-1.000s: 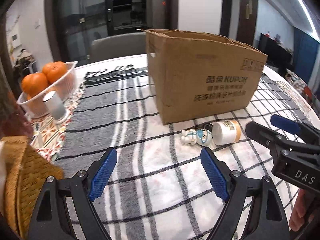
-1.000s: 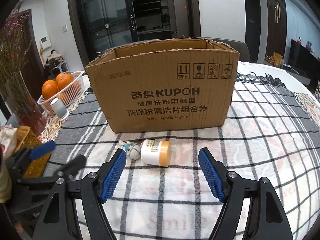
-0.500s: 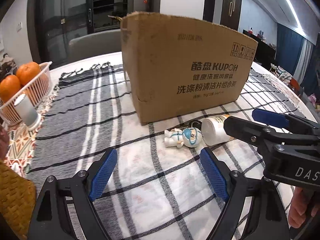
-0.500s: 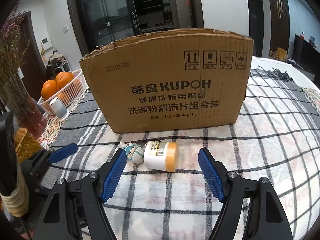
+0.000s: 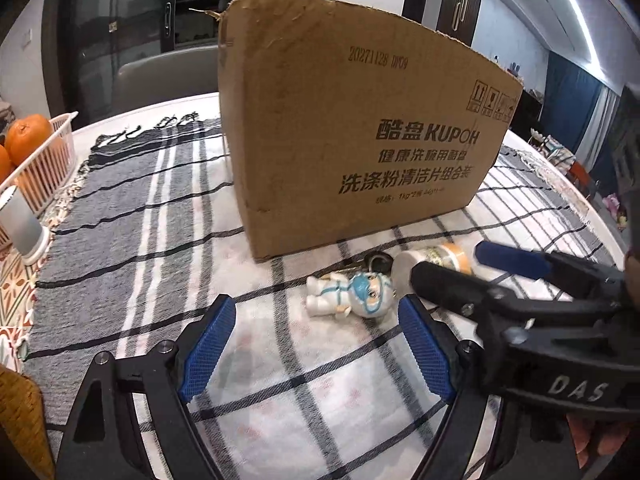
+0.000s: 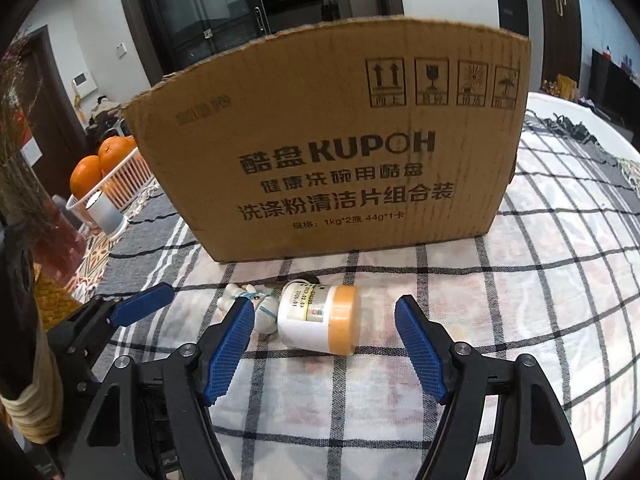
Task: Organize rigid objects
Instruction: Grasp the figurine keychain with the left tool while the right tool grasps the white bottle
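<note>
A white bottle with an orange cap (image 6: 320, 324) lies on its side on the checked tablecloth, in front of a brown cardboard box (image 6: 336, 152). A small white and blue figurine (image 5: 348, 292) lies just left of it, touching it. A dark metal ring (image 5: 378, 261) lies behind them. My right gripper (image 6: 324, 350) is open, its jaws just short of the bottle on either side. My left gripper (image 5: 318, 350) is open, just short of the figurine. The right gripper also shows in the left wrist view (image 5: 480, 268), around the bottle (image 5: 444, 256).
The box (image 5: 352, 136) stands close behind the objects. A white basket of oranges (image 5: 36, 156) and a small white cylinder (image 5: 22, 224) are at the far left. A woven mat (image 5: 20, 420) lies at the near left. The table edge curves at the right.
Both grippers have moved forward and lower toward the bottle and the figurine. The box looms larger. Both stay open.
</note>
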The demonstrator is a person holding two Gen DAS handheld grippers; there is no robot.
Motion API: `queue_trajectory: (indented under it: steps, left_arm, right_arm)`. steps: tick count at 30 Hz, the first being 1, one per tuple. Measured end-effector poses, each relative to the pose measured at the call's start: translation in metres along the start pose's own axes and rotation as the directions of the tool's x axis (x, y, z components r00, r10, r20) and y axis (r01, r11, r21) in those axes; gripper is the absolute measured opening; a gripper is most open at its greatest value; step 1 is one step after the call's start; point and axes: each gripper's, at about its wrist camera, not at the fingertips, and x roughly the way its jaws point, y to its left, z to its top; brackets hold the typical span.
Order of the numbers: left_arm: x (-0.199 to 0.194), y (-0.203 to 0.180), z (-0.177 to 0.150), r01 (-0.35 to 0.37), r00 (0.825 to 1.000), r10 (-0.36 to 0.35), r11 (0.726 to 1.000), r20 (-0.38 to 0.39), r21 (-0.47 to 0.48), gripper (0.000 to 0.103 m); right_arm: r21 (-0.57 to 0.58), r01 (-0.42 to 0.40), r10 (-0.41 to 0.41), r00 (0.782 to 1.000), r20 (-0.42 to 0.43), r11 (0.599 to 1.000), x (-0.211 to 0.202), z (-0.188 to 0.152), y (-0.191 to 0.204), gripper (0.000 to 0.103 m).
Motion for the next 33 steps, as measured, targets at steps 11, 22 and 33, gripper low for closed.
queue_trajectory:
  steps: [11,22,33]
  left_arm:
    - [0.020,-0.008,0.004,0.018,0.999,-0.016,0.999,-0.048,0.027,0.078]
    - [0.035,-0.018,0.012,-0.031,0.996,0.036,0.998,-0.084,0.059,0.068]
    - [0.025,-0.015,0.008,-0.040,0.996,0.041,0.999,-0.079,0.025,0.054]
  right_arm:
    - [0.035,-0.006,0.008,0.999,-0.051,0.999,0.014,-0.001,-0.010,0.063]
    - [0.036,-0.026,0.028,0.998,-0.056,0.999,0.009,0.000,-0.020,0.046]
    - [0.042,-0.019,0.021,0.998,-0.054,0.999,-0.002,-0.003,-0.027,0.045]
